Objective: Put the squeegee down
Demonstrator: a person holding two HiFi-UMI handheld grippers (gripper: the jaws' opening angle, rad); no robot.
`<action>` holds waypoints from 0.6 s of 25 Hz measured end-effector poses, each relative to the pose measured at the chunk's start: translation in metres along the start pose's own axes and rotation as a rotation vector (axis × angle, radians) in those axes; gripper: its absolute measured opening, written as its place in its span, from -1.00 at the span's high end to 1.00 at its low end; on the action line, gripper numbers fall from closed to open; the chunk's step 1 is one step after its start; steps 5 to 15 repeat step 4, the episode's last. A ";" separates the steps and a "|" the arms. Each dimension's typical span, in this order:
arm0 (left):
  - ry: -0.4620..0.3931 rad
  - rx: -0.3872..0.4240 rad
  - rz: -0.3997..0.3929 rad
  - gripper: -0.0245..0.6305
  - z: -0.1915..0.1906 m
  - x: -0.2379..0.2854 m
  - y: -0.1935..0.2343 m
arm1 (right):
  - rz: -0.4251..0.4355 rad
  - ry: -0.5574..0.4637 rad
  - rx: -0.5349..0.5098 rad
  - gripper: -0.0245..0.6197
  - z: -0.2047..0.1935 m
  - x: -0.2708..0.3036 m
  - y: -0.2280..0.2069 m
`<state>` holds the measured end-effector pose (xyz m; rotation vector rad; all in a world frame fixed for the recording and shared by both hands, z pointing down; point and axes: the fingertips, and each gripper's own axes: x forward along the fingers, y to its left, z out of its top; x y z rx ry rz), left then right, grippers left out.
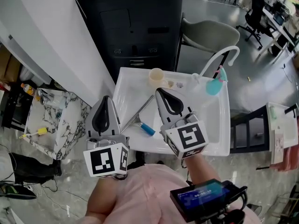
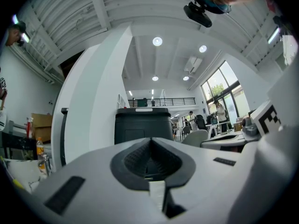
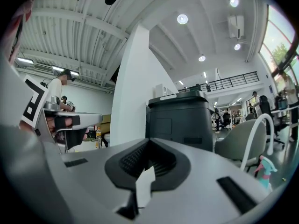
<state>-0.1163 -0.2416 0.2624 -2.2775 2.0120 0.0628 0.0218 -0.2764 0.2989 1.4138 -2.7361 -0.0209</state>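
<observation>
Squeegee [image 1: 145, 128] lies inside sink [image 1: 220, 136], judged released; left gripper [image 1: 105, 101] and right gripper [image 1: 161, 93] hover at sink's front, jaws pressed together, empty.

Straight ahead of the left gripper [image 2: 150, 140] stood a dark cabinet [image 2: 142, 125] beside a broad white pillar [image 2: 93, 97], under a white ribbed ceiling with round lights [image 2: 157, 41] (all lit). Far beyond it ran a balcony railing [image 2: 163, 101], and to its right tall windows [image 2: 223, 92] let in daylight. A marble-patterned table [image 1: 46, 125] stood to its left, and a pale grey chair [image 1: 205, 34] stood ahead to its right on the glossy grey floor [image 1: 252, 64].
</observation>
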 end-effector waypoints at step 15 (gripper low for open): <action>-0.001 0.001 0.000 0.90 -0.001 0.002 0.001 | 0.001 0.002 -0.001 0.93 -0.001 0.003 0.000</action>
